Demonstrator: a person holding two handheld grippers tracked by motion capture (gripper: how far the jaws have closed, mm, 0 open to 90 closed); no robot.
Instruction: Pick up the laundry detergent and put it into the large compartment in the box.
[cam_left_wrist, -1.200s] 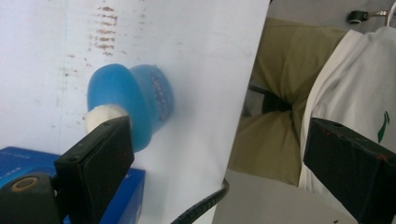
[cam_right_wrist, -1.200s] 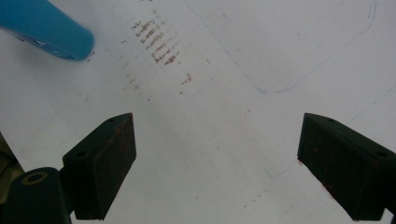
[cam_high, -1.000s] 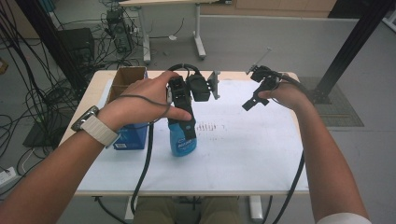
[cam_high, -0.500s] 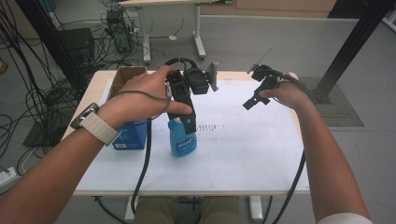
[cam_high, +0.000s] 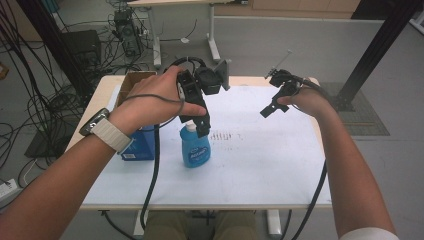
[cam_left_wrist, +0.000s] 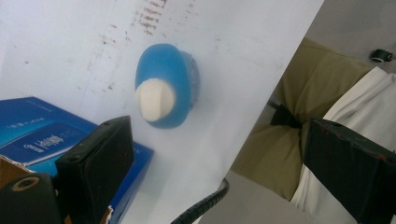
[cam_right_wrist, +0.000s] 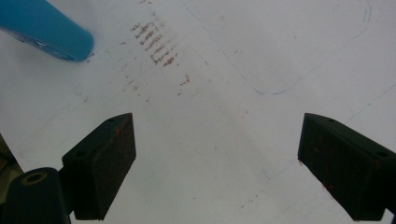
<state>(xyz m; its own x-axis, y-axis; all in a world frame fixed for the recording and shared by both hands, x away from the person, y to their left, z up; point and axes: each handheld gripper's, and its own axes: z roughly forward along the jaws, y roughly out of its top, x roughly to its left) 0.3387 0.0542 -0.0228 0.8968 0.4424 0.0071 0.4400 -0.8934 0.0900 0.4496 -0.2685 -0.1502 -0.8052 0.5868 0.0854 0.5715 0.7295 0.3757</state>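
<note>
— Since a second ago, has anything moved?
— Hardly; both hands kept still. Left gripper (cam_high: 200, 122) hangs over the blue bottle (cam_high: 194, 148), jaws wide apart, empty.
— Right gripper (cam_high: 270, 107)?
— Spread too, above bare table (cam_high: 280, 160). Bottle stands beside a blue box (cam_high: 140, 146).

Blue bottle (cam_high: 195, 148): label lettering present, too blurred to read. Blue box (cam_left_wrist: 44, 140), lower left: white print, illegible.

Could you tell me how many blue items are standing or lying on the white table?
2. A blue bottle stands upright near the table's middle, below the left tongs. A blue box lies to its left, near the table's left edge. Others may be hidden behind the forearm.
</note>
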